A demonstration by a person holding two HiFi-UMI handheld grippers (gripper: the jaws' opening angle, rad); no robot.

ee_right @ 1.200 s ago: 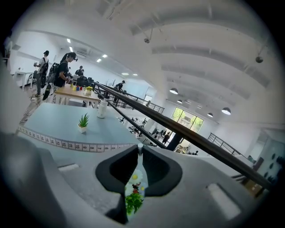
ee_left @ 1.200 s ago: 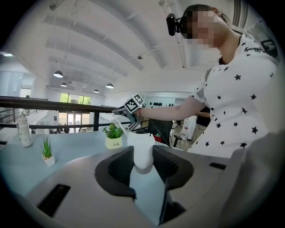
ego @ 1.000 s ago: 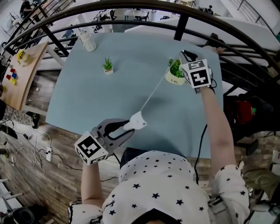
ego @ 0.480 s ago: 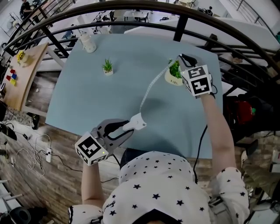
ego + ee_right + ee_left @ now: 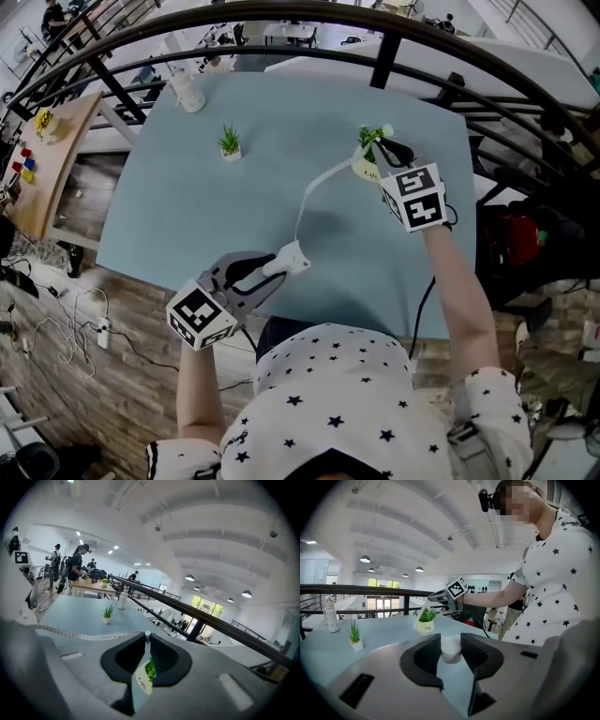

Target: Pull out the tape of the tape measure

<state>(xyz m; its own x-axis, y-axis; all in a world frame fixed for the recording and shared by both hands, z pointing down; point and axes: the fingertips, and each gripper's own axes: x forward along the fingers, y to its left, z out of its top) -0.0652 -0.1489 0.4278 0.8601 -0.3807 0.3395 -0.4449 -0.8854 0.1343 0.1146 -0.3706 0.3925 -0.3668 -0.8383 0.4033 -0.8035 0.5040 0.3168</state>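
Head view: my left arm is bent close to my body, with my left gripper (image 5: pixel 274 269) at the near table (image 5: pixel 187 169) edge. My right arm reaches out, its right gripper (image 5: pixel 379 146) just beside a potted plant (image 5: pixel 372 161), and the white tape (image 5: pixel 309 192) runs between the two in a slack bend. Left gripper view adds the grip: jaws partly apart, pressing on the white tape measure (image 5: pixel 451 648). Right gripper view shows its jaws nearly together (pinching the tape's end), with the marked tape trailing off to the left.
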